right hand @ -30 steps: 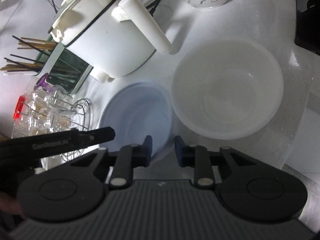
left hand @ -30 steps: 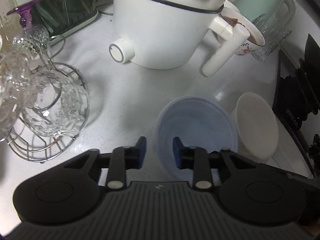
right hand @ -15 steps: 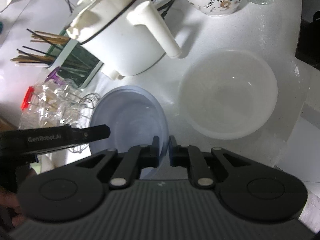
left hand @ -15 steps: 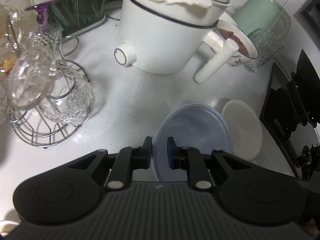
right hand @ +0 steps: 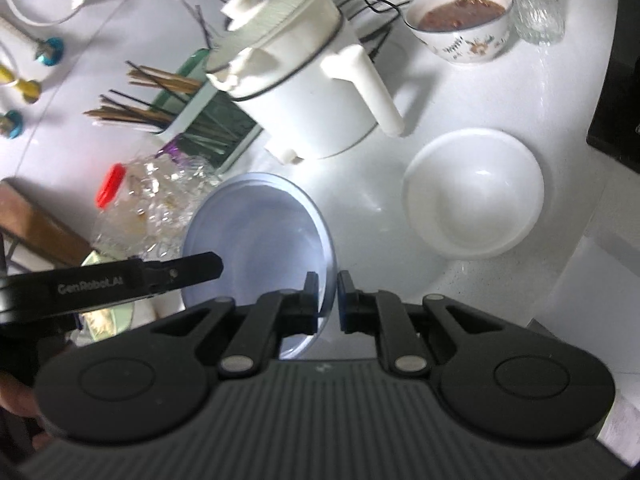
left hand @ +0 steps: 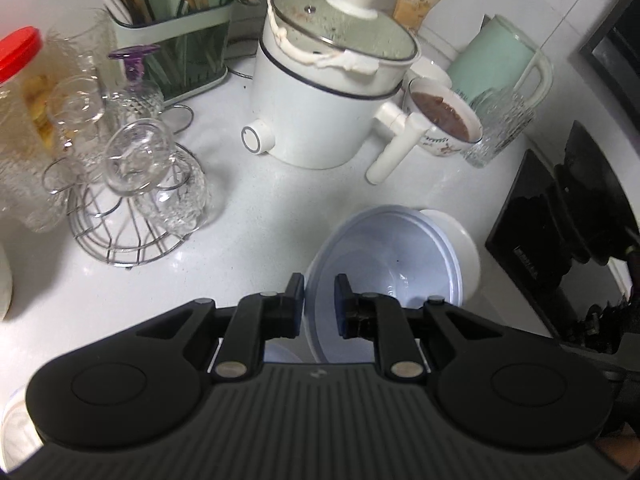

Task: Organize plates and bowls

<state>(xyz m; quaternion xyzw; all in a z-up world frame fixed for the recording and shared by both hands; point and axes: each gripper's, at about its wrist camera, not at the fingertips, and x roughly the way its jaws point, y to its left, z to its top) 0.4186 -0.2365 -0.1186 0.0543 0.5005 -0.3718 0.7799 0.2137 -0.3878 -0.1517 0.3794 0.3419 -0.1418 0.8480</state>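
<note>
A pale blue bowl [left hand: 384, 264] is held off the white counter by both grippers. My left gripper [left hand: 319, 300] is shut on its near left rim. My right gripper [right hand: 328, 298] is shut on its right rim, and the bowl [right hand: 256, 232] shows tilted in the right wrist view, with the left gripper's arm [right hand: 120, 280] across its left side. A white bowl [right hand: 474, 192] stands upright on the counter to the right; in the left wrist view the white bowl [left hand: 466, 248] is partly hidden behind the blue one.
A white electric pot [left hand: 332, 92] with lid and long handle stands behind. A wire rack of glasses [left hand: 132, 184], a chopstick holder [left hand: 176, 40], a floral bowl of brown food [left hand: 444, 120], a green kettle [left hand: 500, 64] and a black stove [left hand: 560, 232] surround the area.
Both grippers have lifted the blue bowl up and away from the counter; the scene looks smaller and farther. The white bowl stays on the counter.
</note>
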